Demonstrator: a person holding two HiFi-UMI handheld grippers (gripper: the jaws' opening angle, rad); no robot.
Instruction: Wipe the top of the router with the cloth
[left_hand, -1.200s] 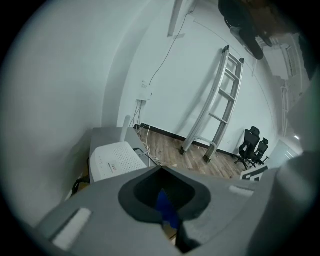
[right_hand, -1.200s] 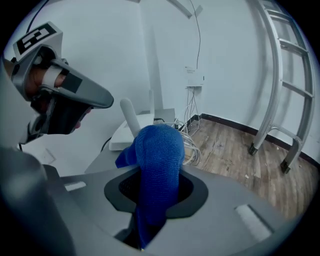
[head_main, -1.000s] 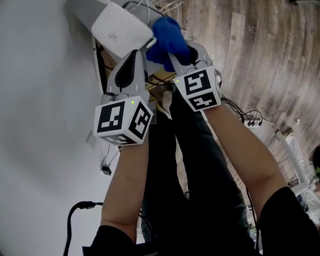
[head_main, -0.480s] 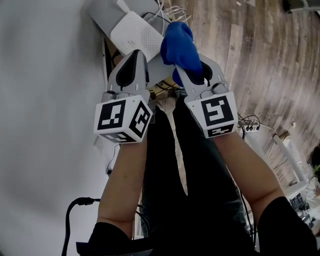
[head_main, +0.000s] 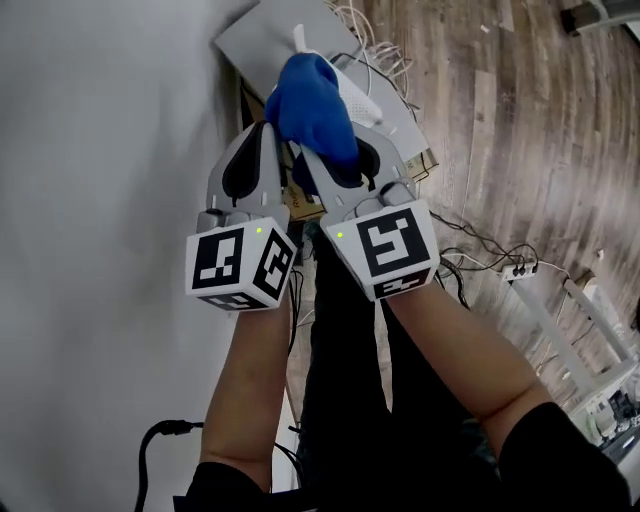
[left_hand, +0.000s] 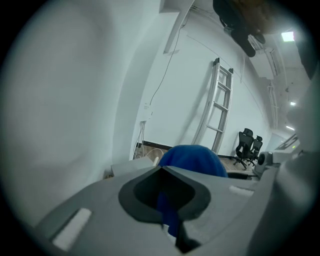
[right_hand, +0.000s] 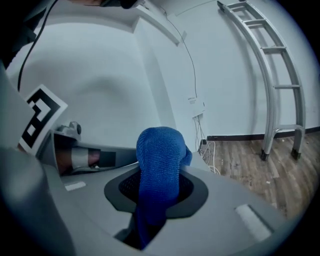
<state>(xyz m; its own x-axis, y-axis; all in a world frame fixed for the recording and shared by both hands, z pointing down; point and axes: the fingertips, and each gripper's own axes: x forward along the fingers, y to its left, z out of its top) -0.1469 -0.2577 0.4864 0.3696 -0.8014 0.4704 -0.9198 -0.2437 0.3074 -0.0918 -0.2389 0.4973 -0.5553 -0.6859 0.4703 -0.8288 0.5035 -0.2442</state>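
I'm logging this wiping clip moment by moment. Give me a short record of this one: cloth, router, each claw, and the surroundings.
cloth: blue, bunched, over the router, hiding most of its top; contact unclear
router: white, on a grey surface by the wall
right claw: shut on the cloth
left claw: shut, empty, beside the cloth
floor: wood planks, loose cables
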